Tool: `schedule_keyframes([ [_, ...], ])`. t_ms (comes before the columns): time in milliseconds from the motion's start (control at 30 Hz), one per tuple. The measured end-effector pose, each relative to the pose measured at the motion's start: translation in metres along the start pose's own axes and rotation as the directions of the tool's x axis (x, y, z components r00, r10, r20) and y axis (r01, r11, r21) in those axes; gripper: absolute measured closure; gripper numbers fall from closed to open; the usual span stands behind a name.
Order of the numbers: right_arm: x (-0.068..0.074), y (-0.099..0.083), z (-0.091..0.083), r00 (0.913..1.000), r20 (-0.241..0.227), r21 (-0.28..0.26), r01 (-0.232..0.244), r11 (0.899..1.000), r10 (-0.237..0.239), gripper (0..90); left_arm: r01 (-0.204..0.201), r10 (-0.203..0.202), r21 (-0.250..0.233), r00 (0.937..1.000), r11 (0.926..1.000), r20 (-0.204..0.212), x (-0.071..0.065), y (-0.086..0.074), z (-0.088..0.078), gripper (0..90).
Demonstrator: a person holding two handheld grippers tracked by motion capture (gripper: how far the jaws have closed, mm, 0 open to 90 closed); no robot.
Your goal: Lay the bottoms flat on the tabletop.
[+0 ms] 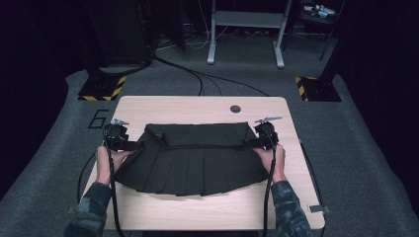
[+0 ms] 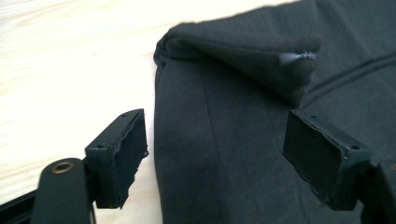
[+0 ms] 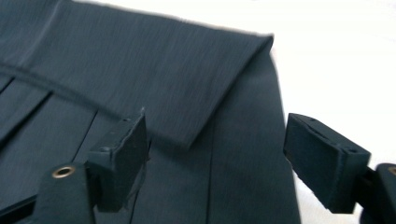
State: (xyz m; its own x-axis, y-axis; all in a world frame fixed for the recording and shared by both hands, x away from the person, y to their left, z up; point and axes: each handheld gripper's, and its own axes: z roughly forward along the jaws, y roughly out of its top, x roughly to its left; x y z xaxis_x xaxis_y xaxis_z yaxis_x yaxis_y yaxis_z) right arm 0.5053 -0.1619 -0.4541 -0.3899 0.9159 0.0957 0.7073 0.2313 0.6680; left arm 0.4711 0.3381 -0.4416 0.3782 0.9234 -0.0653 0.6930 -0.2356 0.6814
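A black pleated skirt (image 1: 192, 163) lies flat on the light wooden table (image 1: 197, 106), its upper band folded down over the pleats. My left gripper (image 1: 137, 145) is at the skirt's upper left corner, my right gripper (image 1: 248, 143) at the upper right corner. In the left gripper view the left gripper (image 2: 215, 128) stands open, its jaws apart on either side of the skirt's edge, with the folded corner (image 2: 243, 51) just beyond them. In the right gripper view the right gripper (image 3: 215, 128) is open too, over the fold's right corner (image 3: 196, 93). No pad presses on the cloth.
A round cable hole (image 1: 235, 108) sits in the table near its far edge. Bare wood lies in front of the skirt's hem. Beyond the table are grey carpet, floor cables (image 1: 197, 79), two striped stand bases (image 1: 101, 89) and a grey desk frame (image 1: 247, 29).
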Motion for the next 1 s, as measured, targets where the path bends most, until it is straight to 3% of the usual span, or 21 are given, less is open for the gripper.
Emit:
schedule_keyframes([
  [100,0.002,-0.013,-0.002,0.9999,-0.011,0.006,0.013,1.000,-0.013,14.1,-0.024,0.025,0.018,0.9994,0.9995,-0.023,-0.001,-0.008,0.000,17.7],
  [233,0.005,-0.031,-0.003,0.9993,-0.025,0.014,0.027,1.000,-0.027,4.8,-0.021,0.021,0.046,0.9996,0.9987,-0.020,-0.001,-0.020,0.004,15.9],
  [333,0.005,-0.040,-0.002,0.9994,-0.010,0.025,0.032,0.999,-0.032,2.9,-0.033,0.036,0.075,0.9989,0.9966,-0.031,-0.003,-0.027,0.008,15.7],
  [367,0.004,-0.048,0.000,0.9996,-0.013,0.042,0.028,0.999,-0.027,1.6,-0.045,0.050,0.109,0.9979,0.9930,-0.041,-0.004,-0.034,0.012,15.4],
  [433,0.004,-0.053,0.002,0.9998,-0.011,0.052,0.020,0.998,-0.019,0.6,-0.036,0.040,0.111,0.9986,0.9932,-0.035,-0.004,-0.036,0.013,15.3],
  [467,0.003,-0.058,0.004,0.9998,-0.012,0.059,0.017,0.998,-0.016,0.2,-0.051,0.061,0.140,0.9959,0.9888,-0.067,-0.005,-0.043,0.016,15.3],
  [533,0.001,-0.065,0.007,0.9998,-0.018,0.077,0.013,0.997,-0.011,0.0,-0.037,0.046,0.170,0.9979,0.9847,-0.046,-0.004,-0.049,0.020,14.7],
  [600,-0.001,-0.070,0.011,0.9998,-0.012,0.092,0.018,0.996,-0.017,0.0,-0.048,0.062,0.194,0.9959,0.9798,-0.067,-0.005,-0.056,0.023,14.8],
  [633,-0.002,-0.073,0.012,0.9997,-0.015,0.097,0.022,0.995,-0.020,0.0,-0.041,0.053,0.200,0.9972,0.9789,-0.053,-0.003,-0.059,0.024,14.6],
  [733,0.000,-0.077,0.012,0.9993,0.007,0.101,0.035,0.994,-0.036,0.0,-0.036,0.048,0.207,0.9974,0.9776,-0.053,-0.001,-0.069,0.025,13.8],
  [767,0.001,-0.077,0.013,0.9982,0.022,0.105,0.053,0.993,-0.055,0.0,-0.012,0.020,0.185,0.9988,0.9827,-0.044,0.001,-0.073,0.024,13.8],
  [1000,0.001,-0.084,0.009,0.9975,0.038,0.094,0.055,0.994,-0.059,0.0,-0.012,0.019,0.147,0.9987,0.9890,-0.047,0.002,-0.087,0.014,13.5],
])
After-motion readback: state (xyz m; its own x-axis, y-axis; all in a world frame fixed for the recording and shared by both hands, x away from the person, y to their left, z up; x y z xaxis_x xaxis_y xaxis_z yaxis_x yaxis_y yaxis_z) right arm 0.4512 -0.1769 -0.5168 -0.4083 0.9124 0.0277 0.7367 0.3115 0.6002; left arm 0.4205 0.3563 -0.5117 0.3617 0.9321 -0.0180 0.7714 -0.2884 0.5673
